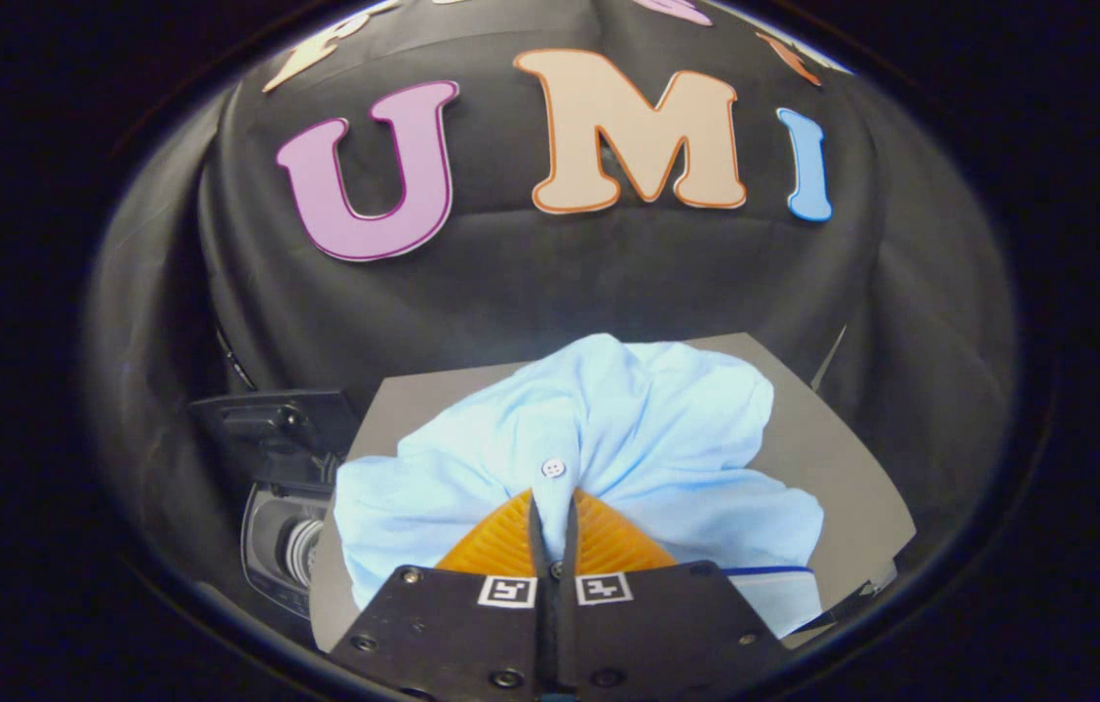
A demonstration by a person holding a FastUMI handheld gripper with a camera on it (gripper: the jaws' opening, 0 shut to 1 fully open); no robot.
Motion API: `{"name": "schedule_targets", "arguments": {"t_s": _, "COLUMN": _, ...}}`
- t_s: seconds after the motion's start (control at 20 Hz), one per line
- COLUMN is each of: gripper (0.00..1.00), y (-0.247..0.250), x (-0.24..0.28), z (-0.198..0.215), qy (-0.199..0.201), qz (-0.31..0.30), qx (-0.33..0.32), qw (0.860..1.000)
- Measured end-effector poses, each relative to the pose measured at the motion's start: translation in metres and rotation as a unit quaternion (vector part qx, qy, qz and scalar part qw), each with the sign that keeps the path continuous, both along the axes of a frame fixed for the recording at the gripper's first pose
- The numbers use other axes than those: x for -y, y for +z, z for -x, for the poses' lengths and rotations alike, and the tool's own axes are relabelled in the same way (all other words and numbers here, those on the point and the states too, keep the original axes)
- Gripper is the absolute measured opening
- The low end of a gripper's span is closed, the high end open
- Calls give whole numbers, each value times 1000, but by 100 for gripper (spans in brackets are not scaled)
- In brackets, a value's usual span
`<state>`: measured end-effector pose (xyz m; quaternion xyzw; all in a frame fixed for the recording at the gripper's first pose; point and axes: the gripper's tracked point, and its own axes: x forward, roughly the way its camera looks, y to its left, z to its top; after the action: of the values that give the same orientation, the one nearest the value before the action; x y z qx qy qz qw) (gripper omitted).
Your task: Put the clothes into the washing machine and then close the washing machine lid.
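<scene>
A light blue shirt (pixel 608 439) with a white button lies bunched on a grey board (pixel 833 458). My gripper (pixel 553 499) is shut on a fold of the shirt, the cloth pinched between both fingers (pixel 501 541) just below the button. The fabric rises in a ridge from the pinch point. To the left and lower down stands the small washing machine (pixel 282 546), its dark lid (pixel 277 424) raised and the drum opening showing beneath it.
The grey board's edges drop off at the right and the front. Black cloth walls close in behind and on both sides. A white item with a blue stripe (pixel 774 585) lies under the shirt by the right finger.
</scene>
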<state>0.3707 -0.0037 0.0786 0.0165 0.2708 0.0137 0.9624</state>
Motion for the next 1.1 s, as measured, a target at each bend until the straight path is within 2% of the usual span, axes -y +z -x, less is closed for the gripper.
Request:
{"name": "schedule_targets", "arguments": {"t_s": 0.15, "gripper": 1, "y": 27, "x": -2, "z": -2, "qy": 5, "qz": -22, "qx": 18, "qw": 1000}}
{"name": "schedule_targets", "arguments": {"t_s": 0.4, "gripper": 1, "y": 85, "x": -21, "z": -11, "qy": 47, "qz": -79, "qx": 58, "qw": 994}}
{"name": "schedule_targets", "arguments": {"t_s": 0.8, "gripper": 0, "y": 119, "x": -160, "z": 9, "qy": 120, "qz": -105, "qx": 96, "qw": 982}}
{"name": "schedule_targets", "arguments": {"t_s": 1.1, "gripper": 0, "y": 83, "x": -263, "z": 10, "qy": 174, "qz": -125, "qx": 88, "qw": 973}}
